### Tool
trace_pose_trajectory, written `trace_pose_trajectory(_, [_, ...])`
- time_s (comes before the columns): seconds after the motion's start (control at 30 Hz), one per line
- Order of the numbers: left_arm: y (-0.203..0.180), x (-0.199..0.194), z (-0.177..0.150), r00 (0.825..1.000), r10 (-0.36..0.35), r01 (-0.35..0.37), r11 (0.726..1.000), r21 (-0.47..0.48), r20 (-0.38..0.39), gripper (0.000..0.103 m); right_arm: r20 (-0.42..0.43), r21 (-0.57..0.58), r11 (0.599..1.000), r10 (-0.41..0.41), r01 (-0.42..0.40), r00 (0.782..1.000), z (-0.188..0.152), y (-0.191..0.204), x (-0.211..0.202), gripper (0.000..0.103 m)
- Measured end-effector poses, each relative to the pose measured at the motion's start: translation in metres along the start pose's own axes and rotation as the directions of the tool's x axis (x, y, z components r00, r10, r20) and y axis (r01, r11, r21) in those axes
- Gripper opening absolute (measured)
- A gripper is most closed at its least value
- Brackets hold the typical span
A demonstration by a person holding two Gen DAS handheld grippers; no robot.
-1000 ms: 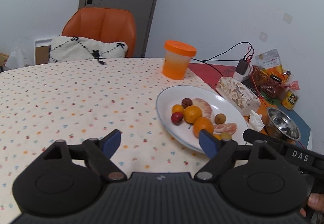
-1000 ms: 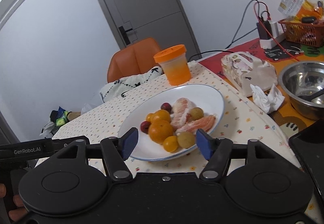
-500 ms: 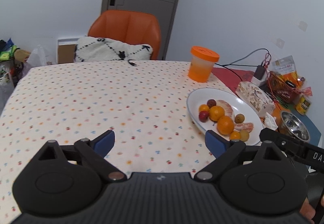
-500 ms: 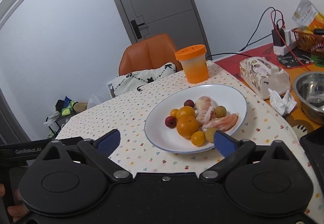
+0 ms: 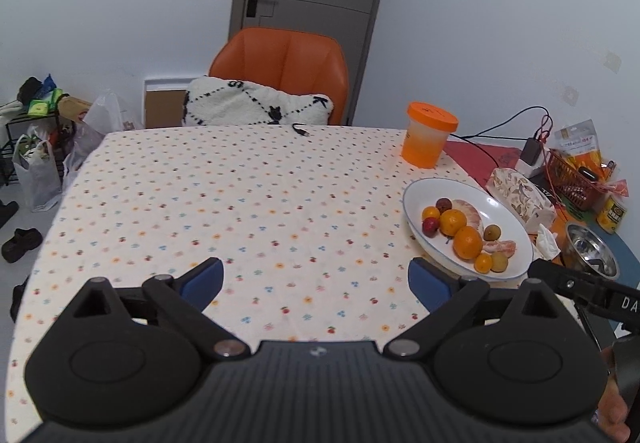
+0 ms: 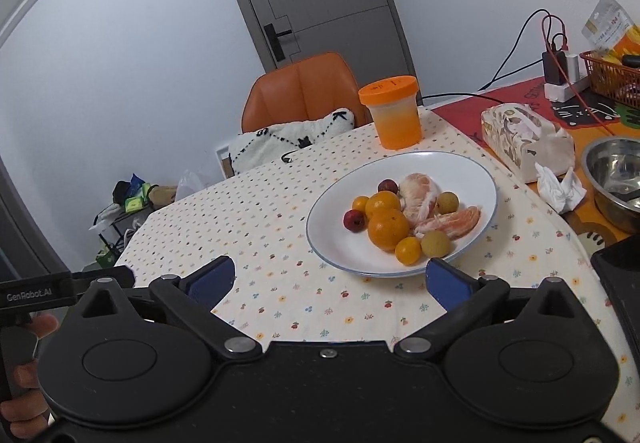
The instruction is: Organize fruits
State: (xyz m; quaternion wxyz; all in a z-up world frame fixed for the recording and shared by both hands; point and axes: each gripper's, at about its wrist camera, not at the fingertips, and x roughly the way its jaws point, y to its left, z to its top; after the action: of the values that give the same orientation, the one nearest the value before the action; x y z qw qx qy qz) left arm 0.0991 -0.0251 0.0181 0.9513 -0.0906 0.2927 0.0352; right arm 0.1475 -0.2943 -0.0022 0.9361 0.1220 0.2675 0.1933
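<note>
A white plate (image 5: pixel 516 229) (image 6: pixel 468 171) on the dotted tablecloth carries the fruit: oranges (image 5: pixel 467 241) (image 6: pixel 387 229), red fruits (image 5: pixel 430 225) (image 6: pixel 354 220), peeled citrus segments (image 6: pixel 448 223), small yellow-green fruits (image 6: pixel 435 243). My left gripper (image 5: pixel 316 281) is open and empty, low over bare tablecloth left of the plate. My right gripper (image 6: pixel 330 279) is open and empty too, just short of the plate's near rim.
An orange lidded cup (image 5: pixel 428 134) (image 6: pixel 394 113) stands behind the plate. A tissue box (image 6: pixel 524 137), crumpled tissue (image 6: pixel 560 187), steel bowl (image 6: pixel 616 179) and red basket (image 6: pixel 612 73) lie to the right. An orange chair (image 5: pixel 280 63) with a cushion sits at the far table edge.
Both grippers have pulled back and up from the plate, so it appears smaller and farther. The right gripper's fingers have spread wider apart.
</note>
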Motion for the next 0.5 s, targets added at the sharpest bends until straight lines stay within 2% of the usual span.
trace_pose_trajectory(0.5, [0.010,-0.044,-0.013,1.000,0.025,-0.025,0.999,0.023,0.017,0.098,0.009,-0.064,0.998,0.001,0.000,1.000,-0.004,0.016,-0.042,0.103])
